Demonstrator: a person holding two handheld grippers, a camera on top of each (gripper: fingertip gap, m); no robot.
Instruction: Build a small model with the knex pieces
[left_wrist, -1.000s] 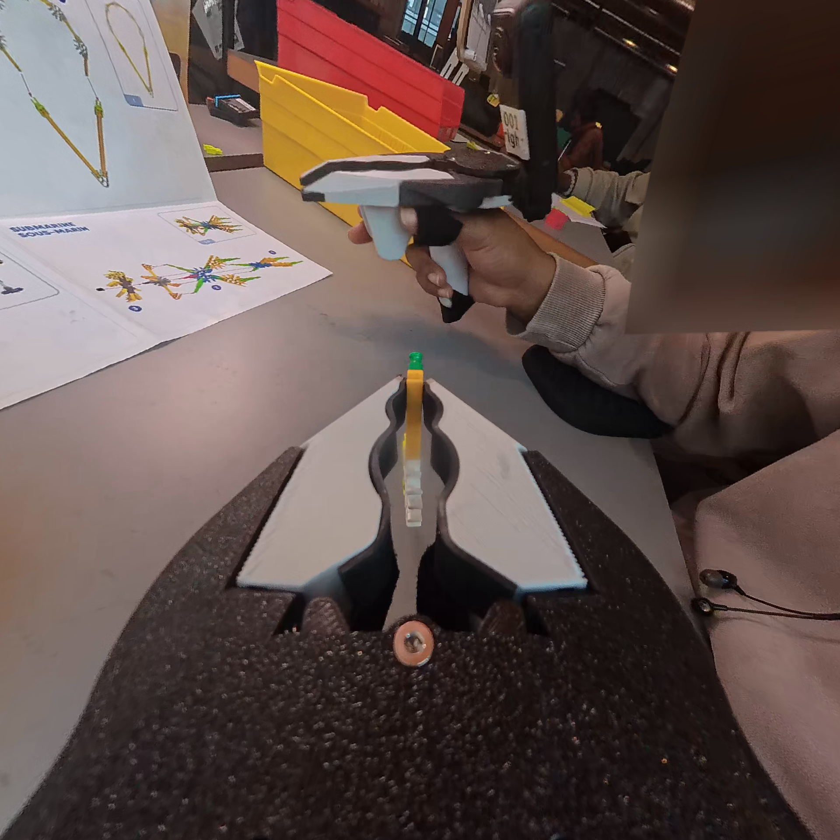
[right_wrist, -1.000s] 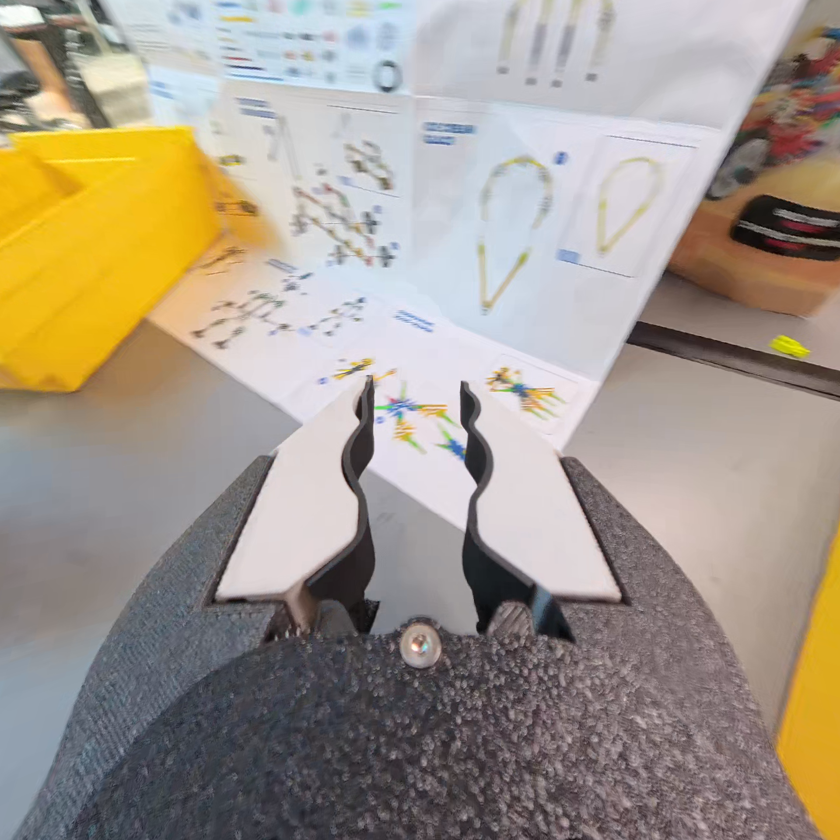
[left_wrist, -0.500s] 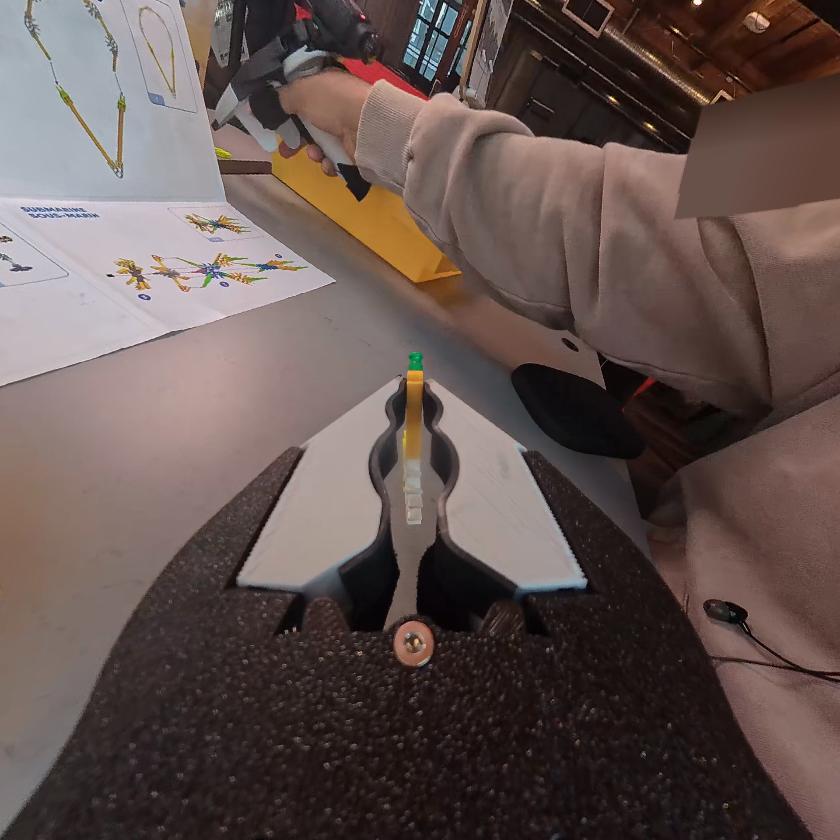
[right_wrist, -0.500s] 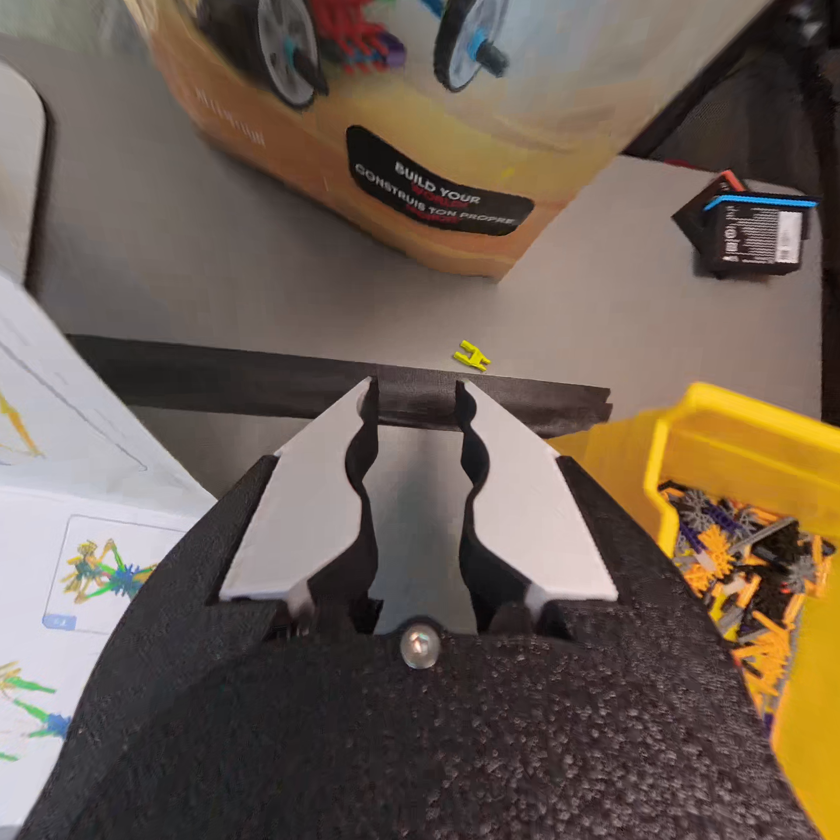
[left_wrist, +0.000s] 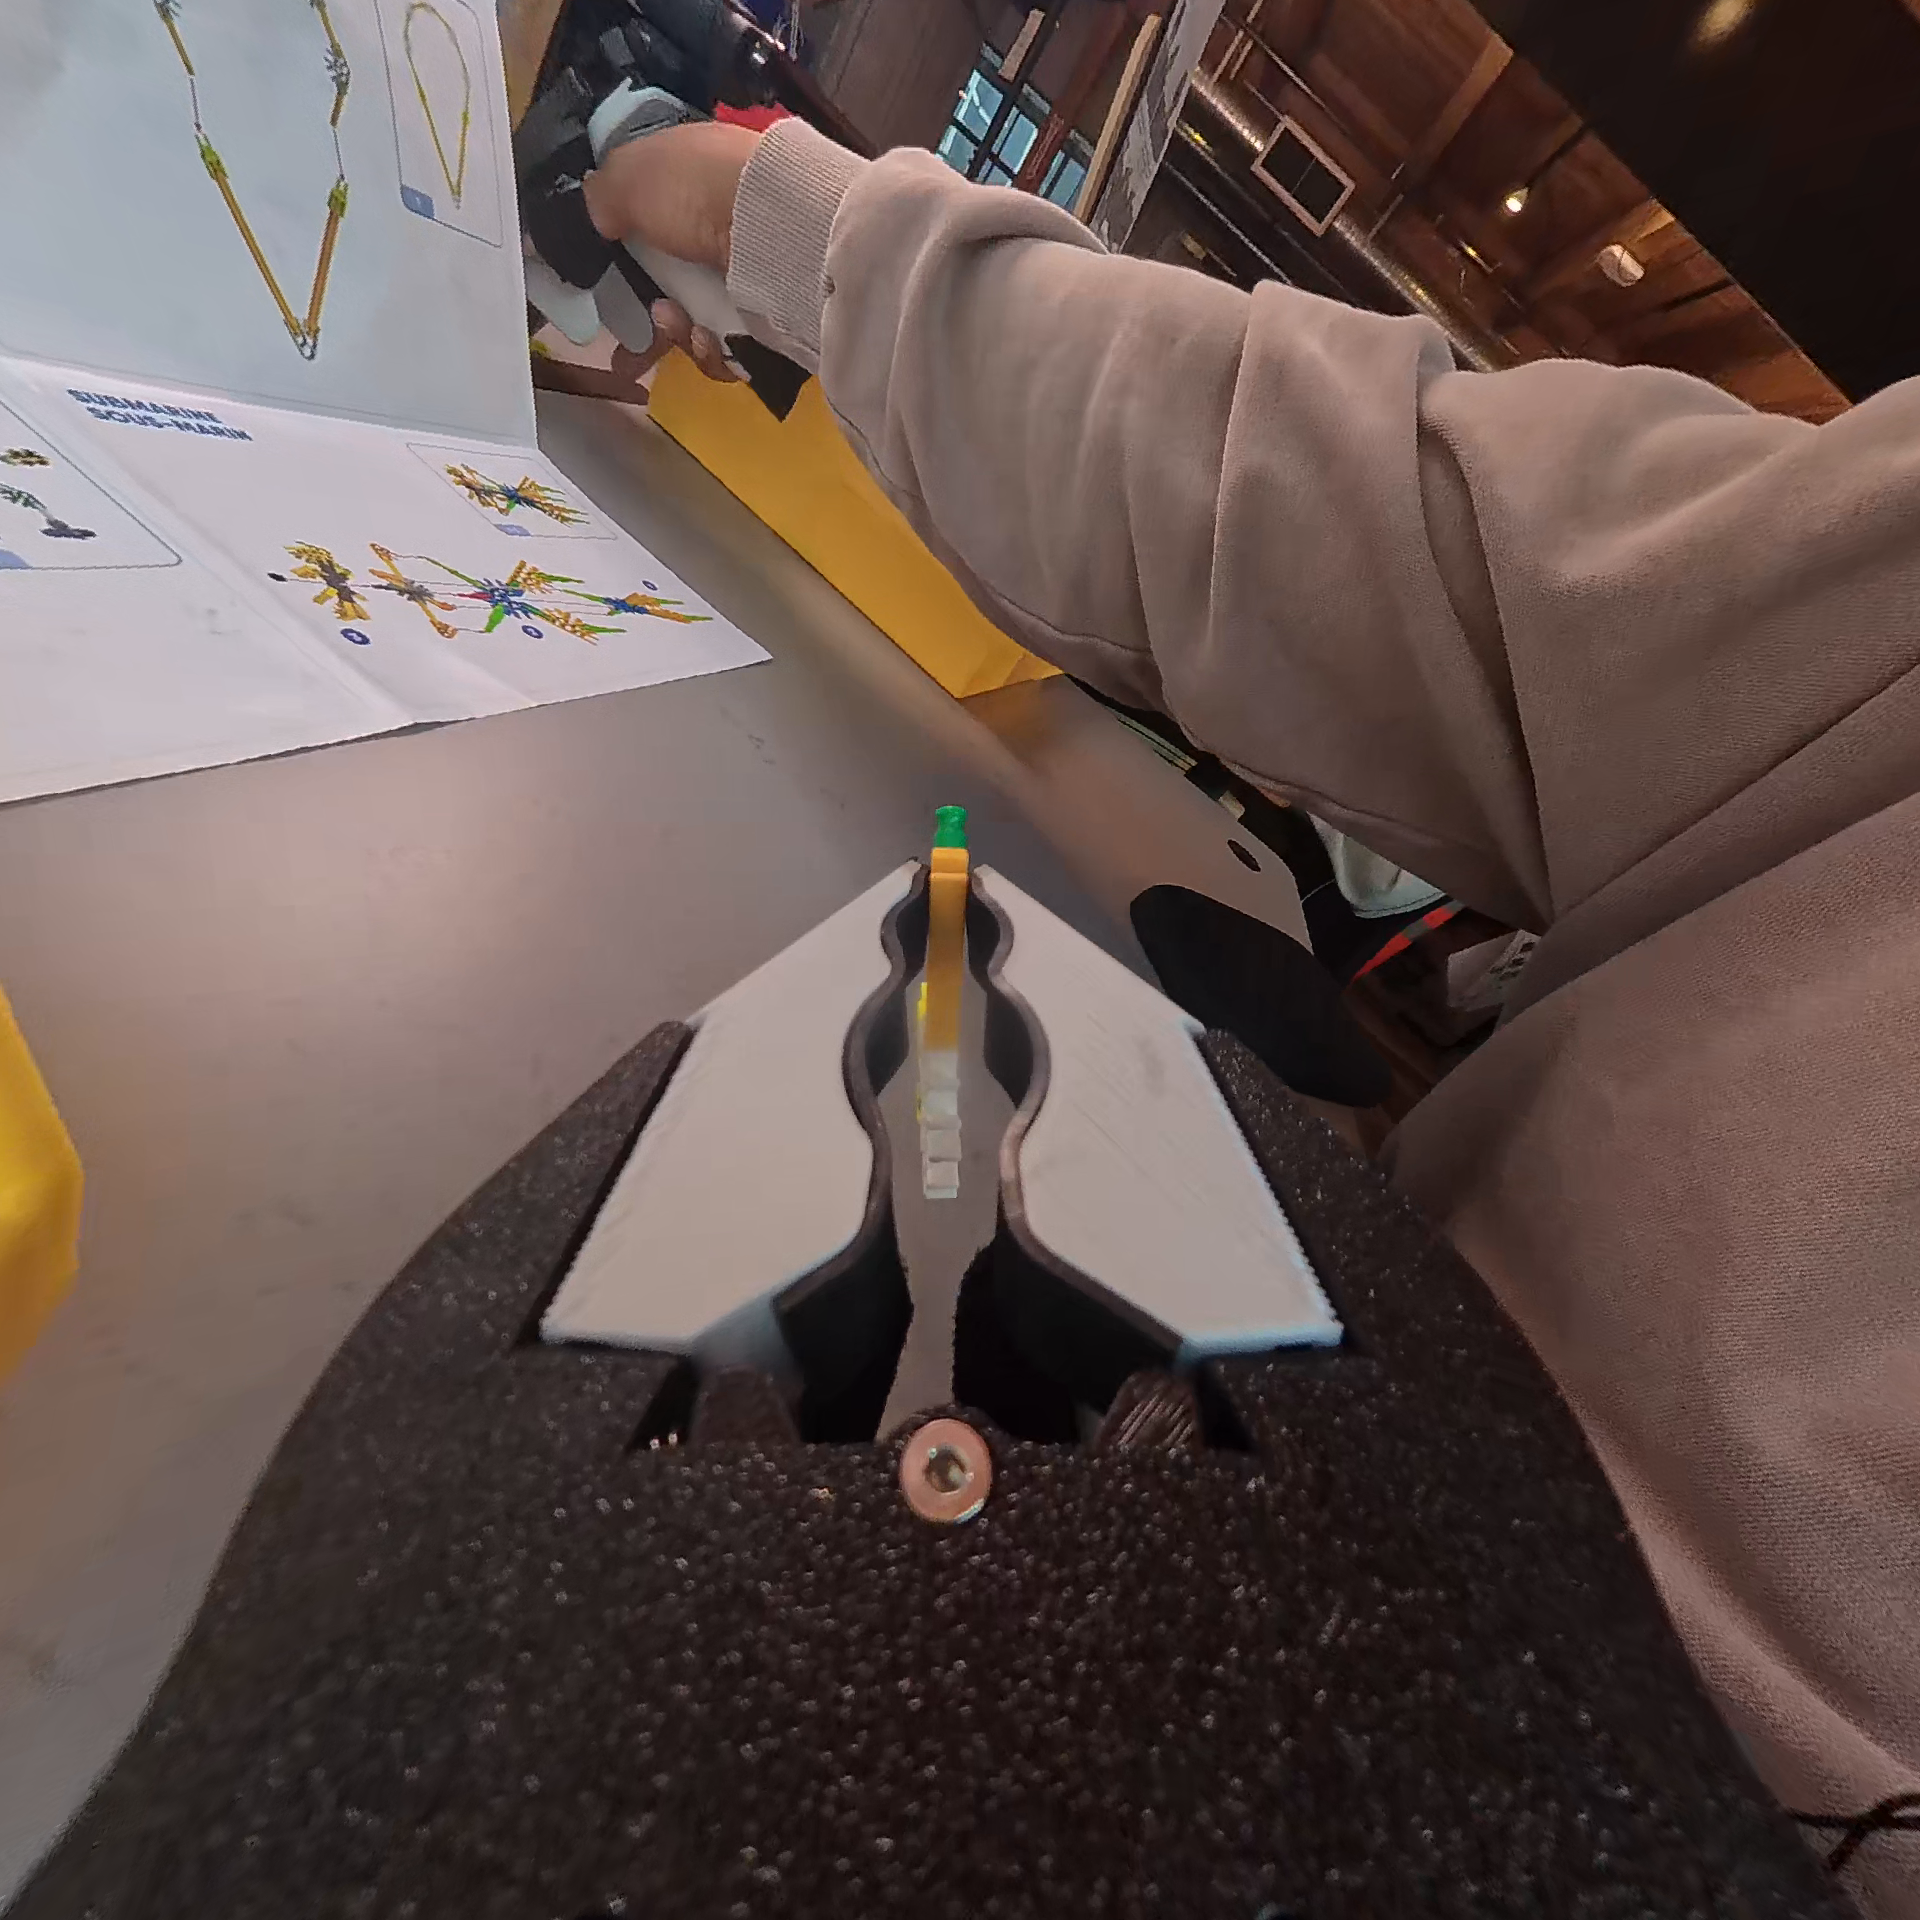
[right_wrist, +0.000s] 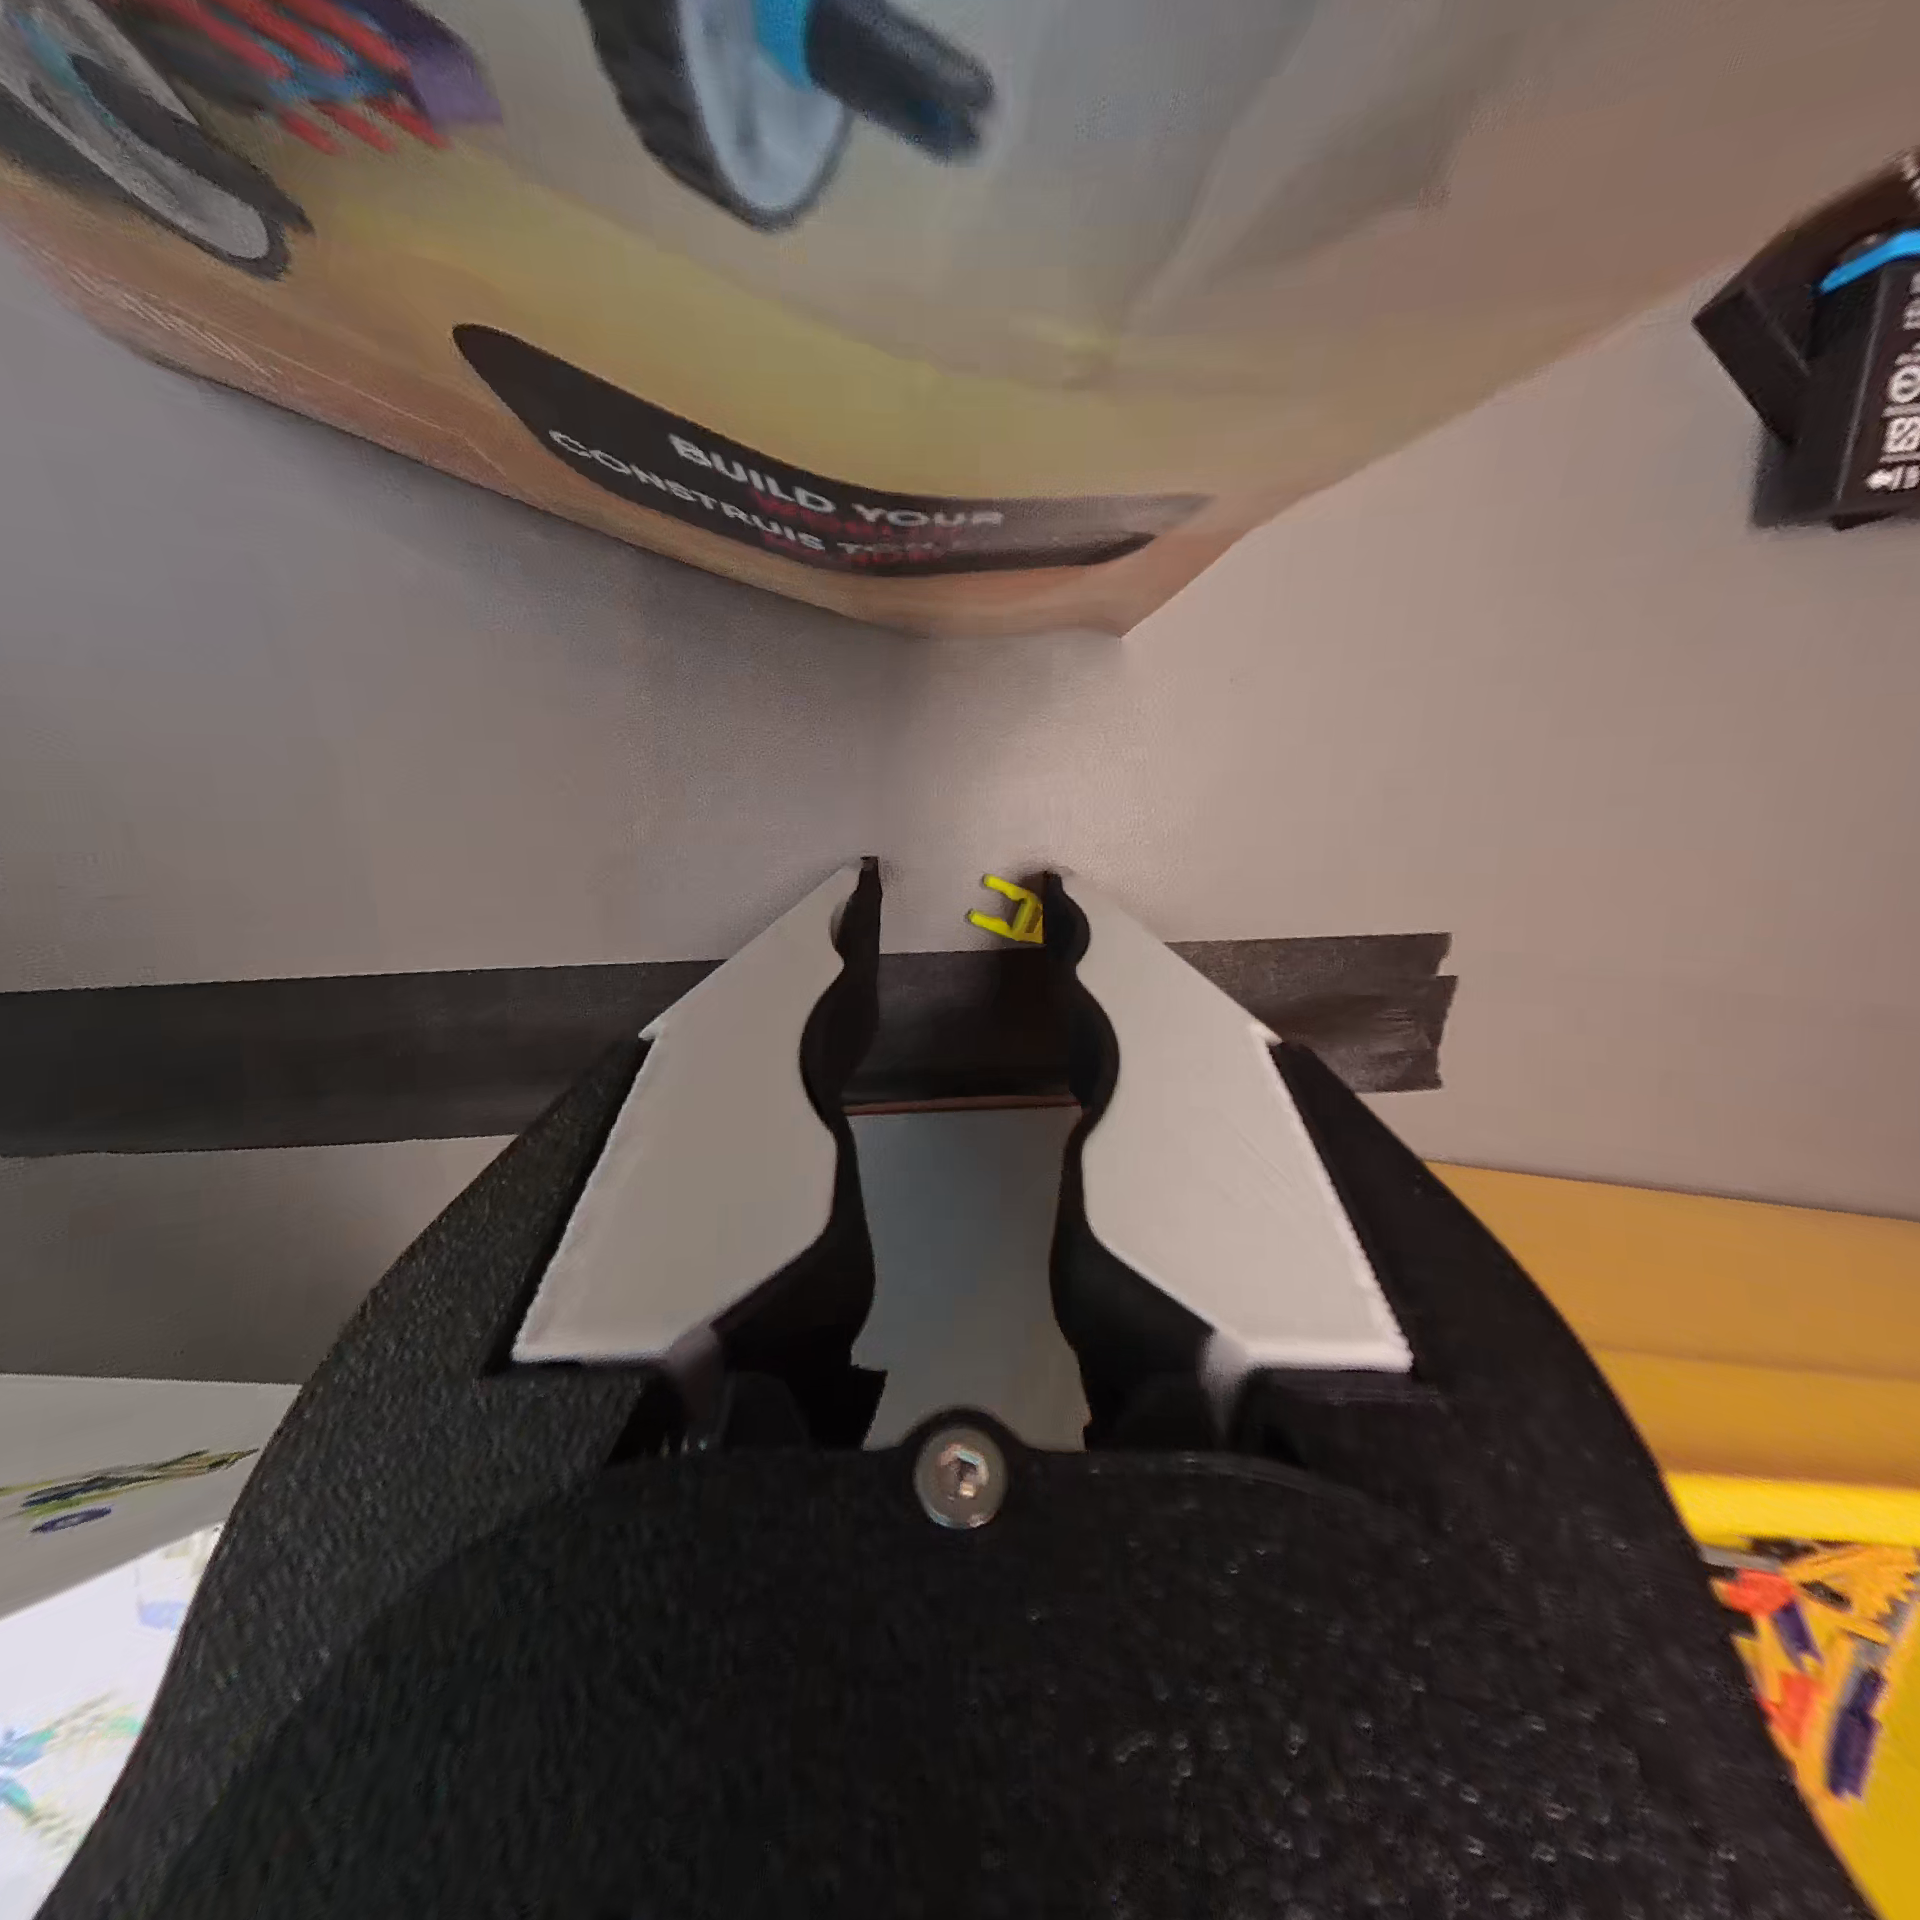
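Left hand-held gripper (left_wrist: 948, 883) clamps a slim toy rod; right hand-held gripper (right_wrist: 961, 883) gapes over a small yellow clip.

The orange-and-white rod (left_wrist: 943, 997), green-tipped at 12 o'clock, looks light, stiff and slick, best pinched mid-length. The yellow clip (right_wrist: 1006, 907) lies on the grey surface (right_wrist: 416, 790) touching the right fingertip, between black tape (right_wrist: 312, 1049) and a printed box (right_wrist: 831, 312); tiny, probably skittish.

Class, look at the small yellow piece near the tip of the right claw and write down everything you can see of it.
The small yellow piece is a tiny bright yellow clip that looks like plastic, with two short prongs pointing left from a thicker end. It lies flat on the grey table, just beyond the black tape strip. It sits inside the open right claw, close against the right-hand finger; contact cannot be told.
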